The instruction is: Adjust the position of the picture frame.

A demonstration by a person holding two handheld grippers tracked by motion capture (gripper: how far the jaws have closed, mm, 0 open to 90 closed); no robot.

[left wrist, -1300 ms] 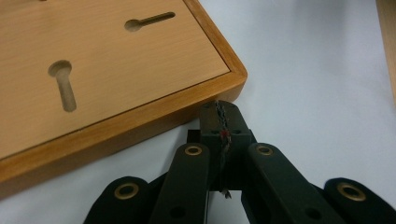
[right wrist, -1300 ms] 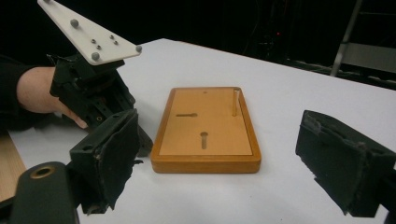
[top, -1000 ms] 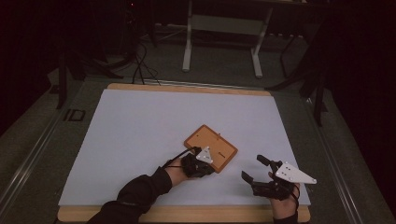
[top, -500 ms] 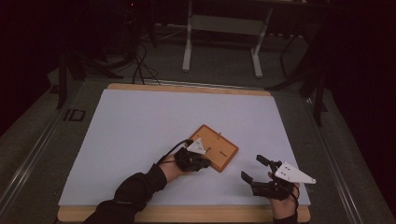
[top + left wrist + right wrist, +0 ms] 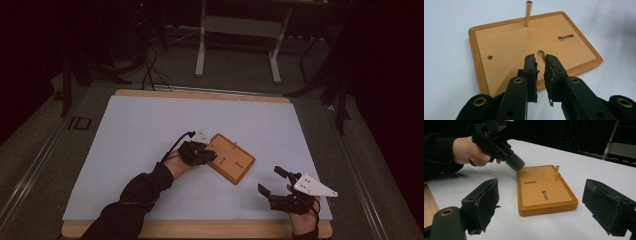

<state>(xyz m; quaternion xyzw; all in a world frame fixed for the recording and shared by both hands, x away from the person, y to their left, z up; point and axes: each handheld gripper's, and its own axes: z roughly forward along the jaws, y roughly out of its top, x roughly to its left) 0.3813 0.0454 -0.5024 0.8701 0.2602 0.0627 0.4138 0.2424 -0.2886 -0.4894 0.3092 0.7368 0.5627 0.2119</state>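
A wooden board lies flat on the white table cover, with one upright wooden peg near its far edge and several small holes and slots in its face. My left gripper hovers over the board's left edge, pointing at it. Its jaws have just been opening; a narrow gap shows between them in the left gripper view, with nothing in it. My right gripper rests near the table's front right, jaws wide apart and empty, facing the board and the left gripper.
The white cover spreads over a wooden table whose front edge shows below it. Behind the table stands a pale metal frame on a dark floor, with cables to the left.
My left gripper has drawn back to the left, from over the board to its left edge. The right gripper has kept still.
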